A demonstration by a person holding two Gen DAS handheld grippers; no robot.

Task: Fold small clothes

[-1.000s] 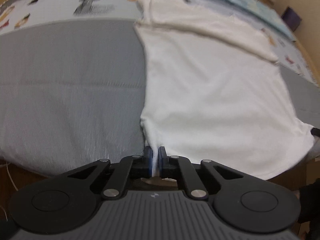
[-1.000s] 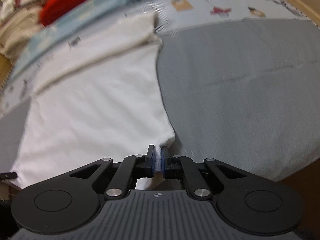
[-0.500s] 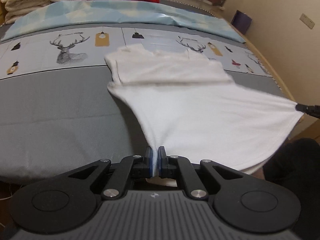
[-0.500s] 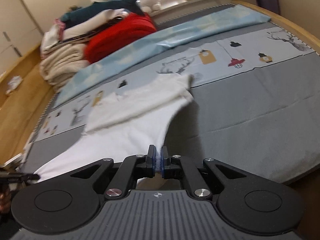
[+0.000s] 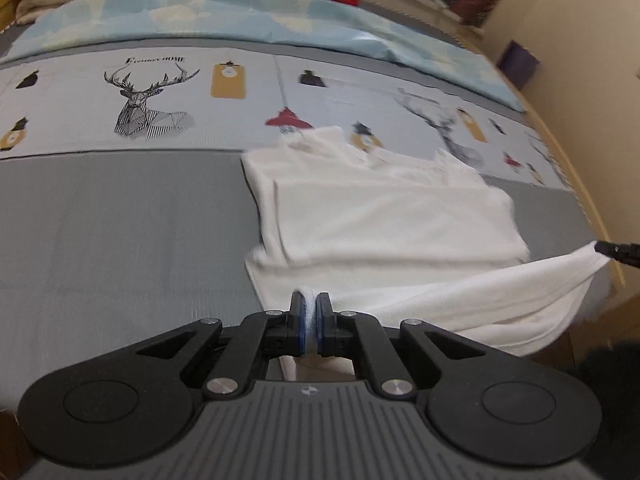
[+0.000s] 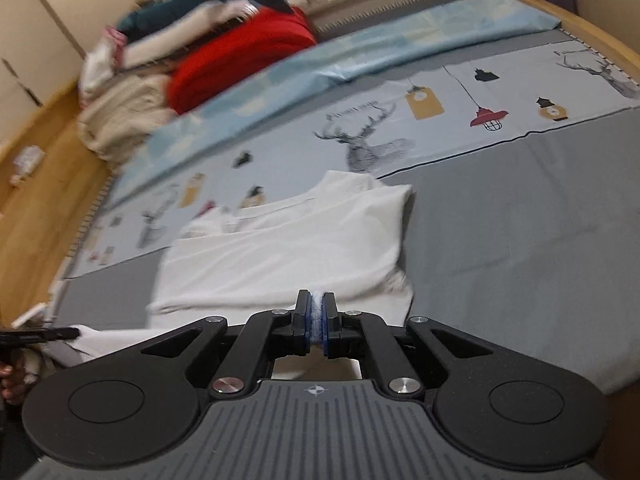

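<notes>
- A second ago the small white cotton t-shirt (image 5: 392,216) lay spread flat across the grey bed cover (image 5: 120,232) right in front of both cameras; now its near hem is lifted off the cover and hangs between my two claws, while the shoulders and folded-in sleeves rest further up the bed by the deer-print band of the bedding (image 5: 152,100).
- My left gripper (image 5: 308,316) is pinched right down on one hem corner: a wad of white cloth shows between the blue pads (image 5: 301,320), with no gap left to speak of.
- My right gripper (image 6: 316,316) is closed the same way on the other hem corner, white fabric bunched between its fingers.
- In the left view I see the tip of the right gripper at the far right edge with the hem stretched to it in a sagging line; half a second ago that hem sat lower.
- Both views have risen and tipped up, so the red blanket (image 6: 240,60) and the stacked linens at the head of the bed now show.
- I judge that the bottom-to-top fold is under way: the hem is raised and tensioned, but not yet carried over the chest.
- Next comes carrying both corners forward together and laying the hem near the collar; uneven tension could skew the fold.
</notes>
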